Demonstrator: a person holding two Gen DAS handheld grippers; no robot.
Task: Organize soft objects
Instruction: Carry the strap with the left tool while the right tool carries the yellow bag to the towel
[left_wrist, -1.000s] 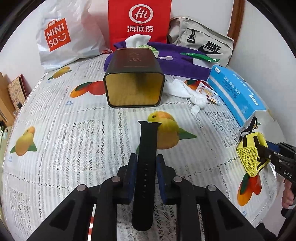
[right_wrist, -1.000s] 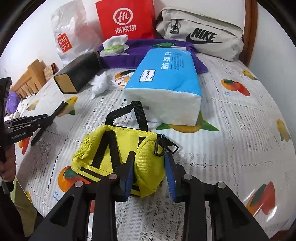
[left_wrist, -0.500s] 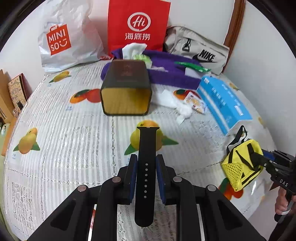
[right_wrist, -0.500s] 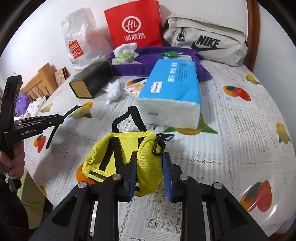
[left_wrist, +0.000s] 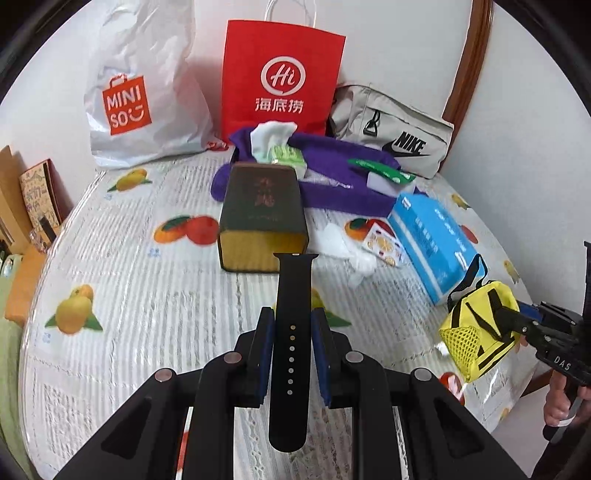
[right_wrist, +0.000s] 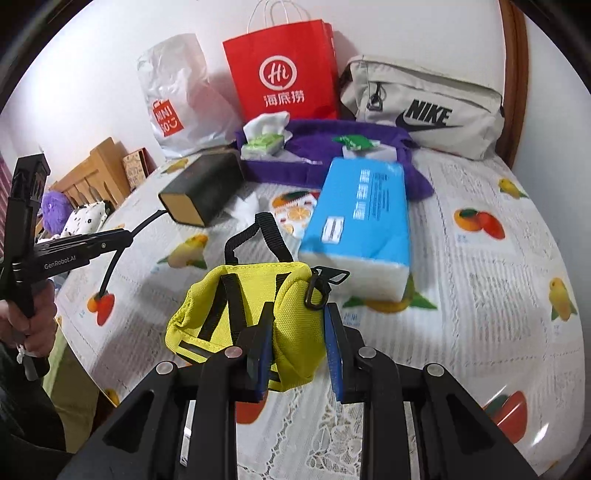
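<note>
Both hands are mid-carry: each tool has one soft thing lifted clear of the table (left_wrist: 122, 306), and neither thing has been set down anywhere yet. My guess is that this is the move between pick-up and put-away.

The left gripper (left_wrist: 292, 352) pinches a black strap (left_wrist: 291, 332) across its width, about halfway along. Its blue pads (left_wrist: 266, 354) sit narrow and press on both edges. The strap sticks out forward toward the dark box (left_wrist: 262, 218) and hangs back below the jaws as well; in the right wrist view it droops in a curve (right_wrist: 118, 254).

The right gripper (right_wrist: 297, 350) holds a yellow pouch (right_wrist: 251, 314) by one end. Its pads (right_wrist: 334, 354) are a little wider apart than the left ones, squeezing the fabric so it bulges between them. The rest of the pouch sags off to the left, its black loop standing up and its clip dangling beside the right pad. From the left wrist view the pouch (left_wrist: 480, 328) hangs in the air near the table's edge, just in front of the blue tissue pack (left_wrist: 432, 243).

Next, I'd think, each thing needs a place. The box lies on its side with its open mouth toward the left gripper, which looks a likely spot for the strap. Feeding a limp strap in would call for aiming its free tip first. Where the pouch belongs I cannot tell.
</note>
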